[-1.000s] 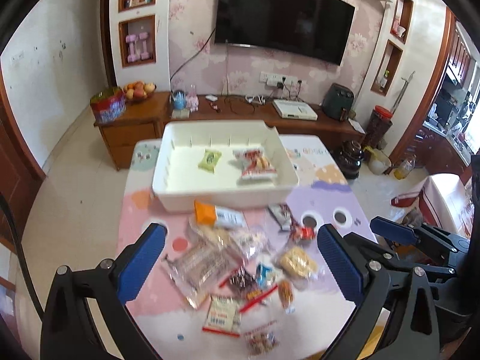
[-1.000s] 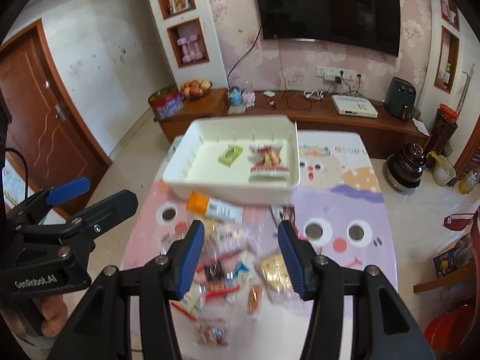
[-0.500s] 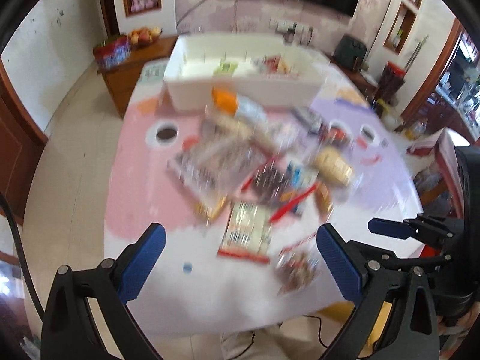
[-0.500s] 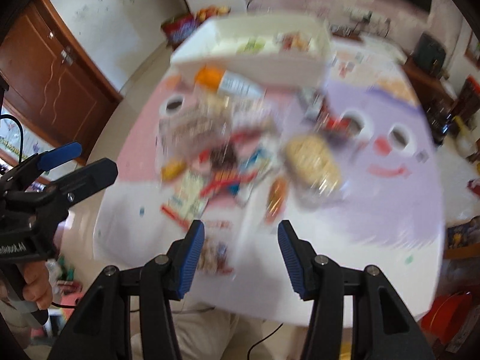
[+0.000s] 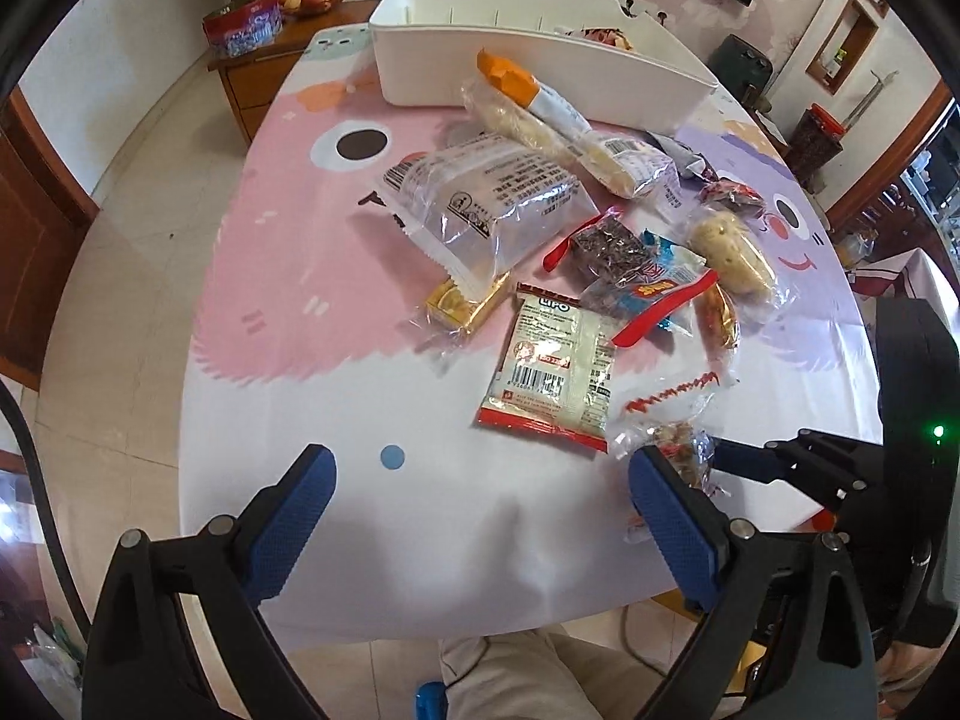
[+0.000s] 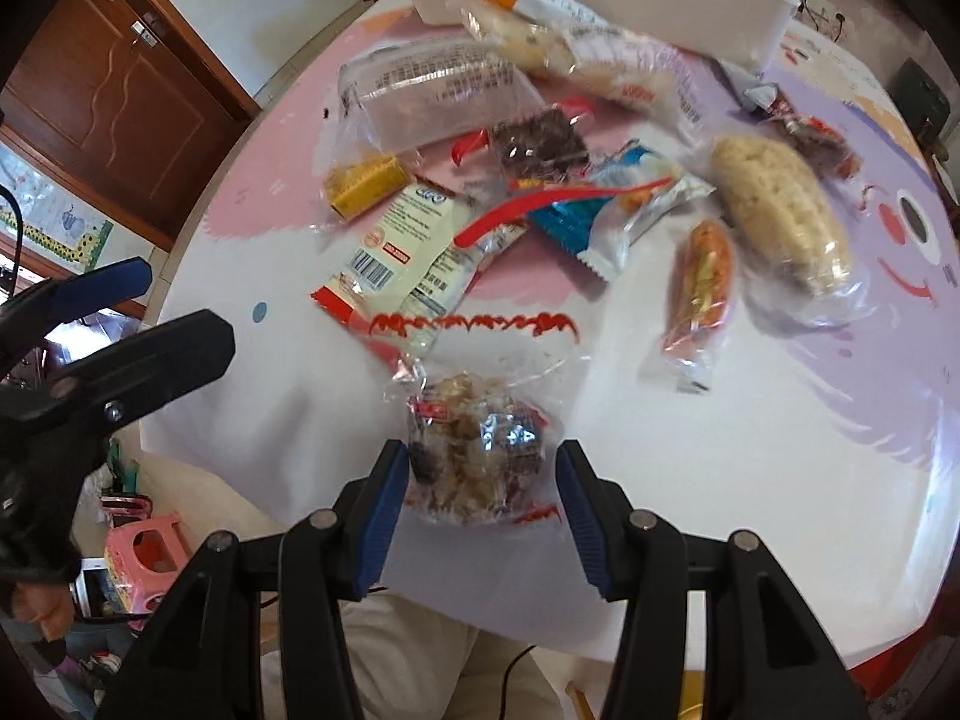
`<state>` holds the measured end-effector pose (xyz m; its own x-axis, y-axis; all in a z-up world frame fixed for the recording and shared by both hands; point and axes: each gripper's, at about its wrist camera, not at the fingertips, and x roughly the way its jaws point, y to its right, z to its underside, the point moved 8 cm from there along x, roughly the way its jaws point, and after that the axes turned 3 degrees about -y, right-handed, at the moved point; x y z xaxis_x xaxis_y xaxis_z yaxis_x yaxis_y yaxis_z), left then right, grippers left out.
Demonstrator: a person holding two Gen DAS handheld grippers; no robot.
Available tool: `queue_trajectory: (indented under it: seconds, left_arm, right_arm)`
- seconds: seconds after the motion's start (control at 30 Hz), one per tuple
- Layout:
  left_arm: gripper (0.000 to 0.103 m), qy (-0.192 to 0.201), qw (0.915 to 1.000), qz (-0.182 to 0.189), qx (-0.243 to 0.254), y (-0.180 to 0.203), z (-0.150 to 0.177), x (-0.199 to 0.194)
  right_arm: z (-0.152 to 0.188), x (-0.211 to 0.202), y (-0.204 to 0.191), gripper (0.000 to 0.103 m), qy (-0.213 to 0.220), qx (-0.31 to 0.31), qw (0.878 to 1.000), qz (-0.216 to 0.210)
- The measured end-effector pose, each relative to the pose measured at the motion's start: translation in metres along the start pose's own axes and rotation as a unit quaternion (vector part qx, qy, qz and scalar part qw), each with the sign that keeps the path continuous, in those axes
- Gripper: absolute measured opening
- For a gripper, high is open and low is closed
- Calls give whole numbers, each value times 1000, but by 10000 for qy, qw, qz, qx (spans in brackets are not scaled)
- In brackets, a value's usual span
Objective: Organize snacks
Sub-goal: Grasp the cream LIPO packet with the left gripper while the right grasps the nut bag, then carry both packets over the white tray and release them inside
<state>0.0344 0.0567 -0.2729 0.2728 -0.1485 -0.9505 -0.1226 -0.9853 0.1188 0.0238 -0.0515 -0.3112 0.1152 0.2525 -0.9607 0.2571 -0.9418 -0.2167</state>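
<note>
The right claw straddles the clear nut-mix packet, part-open, not yet pinching, lined up to grab; the left claw hangs wide, empty, over the table.

Round table under a pink, purple and white cartoon cloth. At the far edge, white bin; across the middle, loose snack packets, some overlapping, one nut bag near the front edge.

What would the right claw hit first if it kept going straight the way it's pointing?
Most likely the clear bag of mixed snacks, which already lies between the right claw's open fingers, on the table. Whether the pads touch it yet is unclear.
</note>
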Motion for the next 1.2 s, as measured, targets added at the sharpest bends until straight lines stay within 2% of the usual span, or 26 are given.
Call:
queue_trajectory:
  seconds: [0.07, 0.1, 0.33, 0.5, 0.57, 0.77, 1.0, 1.1, 1.2]
  left_arm:
    - [98, -54, 10000, 69, -17, 2, -3, 5]
    - [98, -90, 9999, 105, -17, 3, -4, 9]
    - [98, -341, 9990, 299, 10, 20, -16, 41]
    - [83, -617, 9970, 466, 26, 32, -23, 67]
    - [82, -696, 9963, 496, 28, 35, -24, 75]
    - [80, -606, 9974, 271, 275, 43, -38, 85]
    - [52, -454, 9950, -204, 868, 56, -48, 88]
    - [46, -397, 9941, -280, 967, 65, -47, 88]
    - [45, -415, 9948, -263, 893, 67, -46, 87]
  right_arm:
    - [-3, 2, -1, 50, 11, 32, 10000, -66]
    - [-3, 3, -1, 45, 32, 32, 9999, -131]
    - [-4, -5, 27, 45, 174, 398, 9991, 13]
    - [-4, -10, 53, 45, 186, 788, 9967, 42]
    - [-4, -11, 60, 45, 191, 889, 9959, 17]
    - [-5, -12, 65, 45, 201, 989, 9949, -31]
    - [5, -16, 67, 45, 199, 1023, 9945, -43]
    - [6, -19, 69, 45, 184, 1013, 9947, -29]
    - [5, -19, 68, 44, 146, 968, 9952, -8]
